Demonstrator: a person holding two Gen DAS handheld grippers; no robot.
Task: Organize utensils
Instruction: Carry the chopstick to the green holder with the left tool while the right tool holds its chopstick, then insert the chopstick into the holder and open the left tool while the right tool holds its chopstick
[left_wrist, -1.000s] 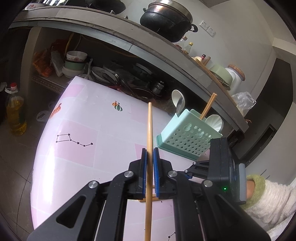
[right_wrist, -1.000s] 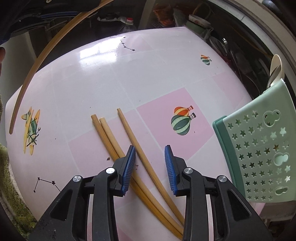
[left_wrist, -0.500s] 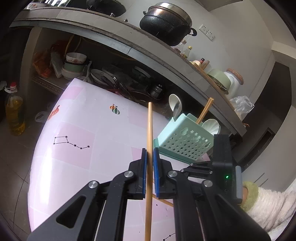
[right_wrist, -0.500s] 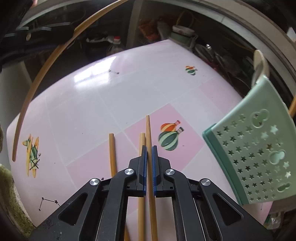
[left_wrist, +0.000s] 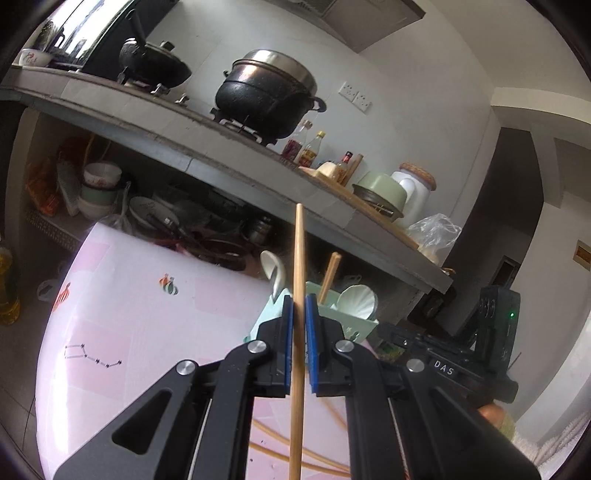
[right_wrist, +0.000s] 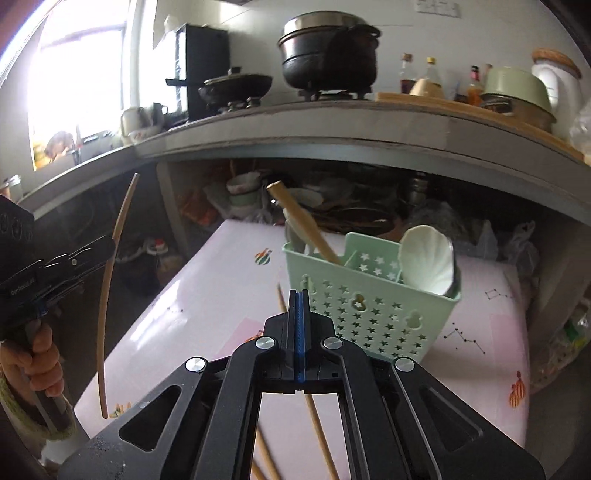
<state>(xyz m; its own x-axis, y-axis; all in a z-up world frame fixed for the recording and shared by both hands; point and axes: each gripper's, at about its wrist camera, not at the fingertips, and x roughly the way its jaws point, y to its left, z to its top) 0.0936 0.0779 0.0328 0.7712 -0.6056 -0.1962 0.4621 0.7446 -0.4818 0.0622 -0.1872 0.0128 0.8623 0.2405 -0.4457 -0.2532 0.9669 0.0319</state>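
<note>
My left gripper (left_wrist: 299, 301) is shut on a wooden chopstick (left_wrist: 297, 251) that stands upright between its blue pads, raised above the table. In the right wrist view this same chopstick (right_wrist: 110, 288) shows at the far left in the left gripper (right_wrist: 74, 264). My right gripper (right_wrist: 299, 295) is shut with its pads flat together and nothing between them, just in front of the mint-green star-punched utensil basket (right_wrist: 369, 310). The basket holds one chopstick (right_wrist: 303, 221) and a white spoon (right_wrist: 424, 258). Loose chopsticks (right_wrist: 317, 424) lie on the table under the right gripper.
The pink and white patterned table (right_wrist: 221, 295) stands under a grey concrete counter (right_wrist: 332, 136) carrying black pots (right_wrist: 328, 55), bottles and bowls. The shelf behind the table is crowded with dishes (left_wrist: 99, 184). A hand (right_wrist: 40, 365) grips the left tool's handle. An oil bottle (left_wrist: 7, 291) stands on the floor.
The right gripper closed around a chopstick lying on the table, then rose and rolled to face the basket; no chopstick shows between its pads now. The left gripper rose with its chopstick.
</note>
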